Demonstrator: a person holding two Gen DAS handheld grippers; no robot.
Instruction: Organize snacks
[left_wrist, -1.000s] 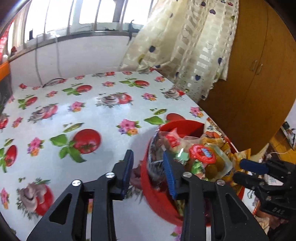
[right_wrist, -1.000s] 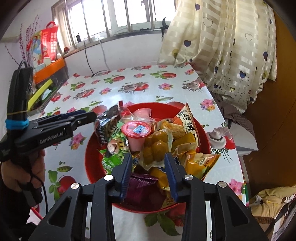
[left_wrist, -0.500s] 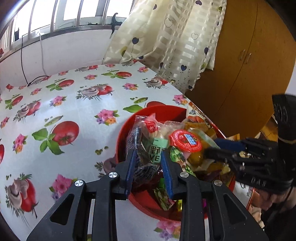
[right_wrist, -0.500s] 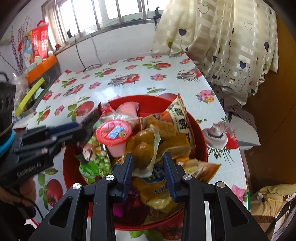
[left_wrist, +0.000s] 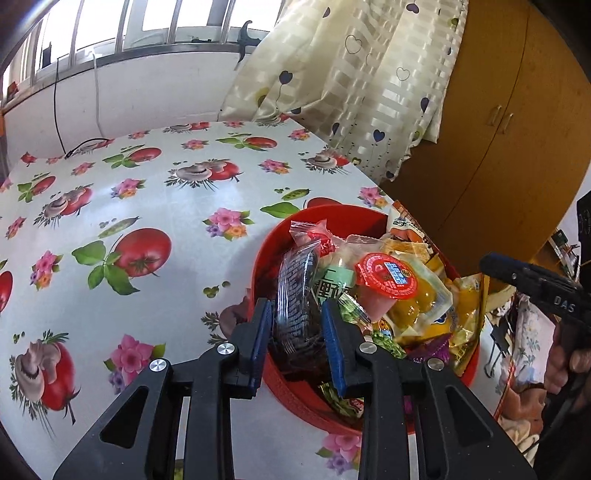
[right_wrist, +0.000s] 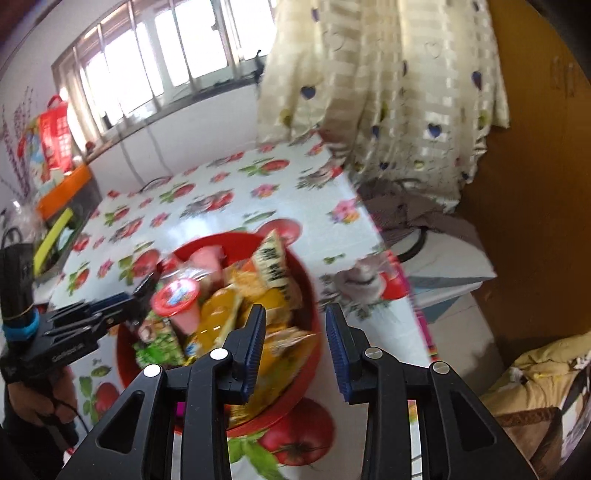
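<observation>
Down in the red bowl (left_wrist: 295, 391) on the flowered tablecloth (left_wrist: 147, 206), the left gripper (left_wrist: 297, 338) has its blue pads around a dark clear-wrapped snack packet (left_wrist: 295, 295), seemingly pinching it. Over the bowl's right rim, the right gripper (right_wrist: 295, 347) hangs with jaws apart, holding nothing, amid motion blur

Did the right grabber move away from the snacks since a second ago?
Yes. The right gripper has swung right: the round red plastic snack bowl, once centred between its fingers, now sits left, with floral tablecloth between them.
</observation>
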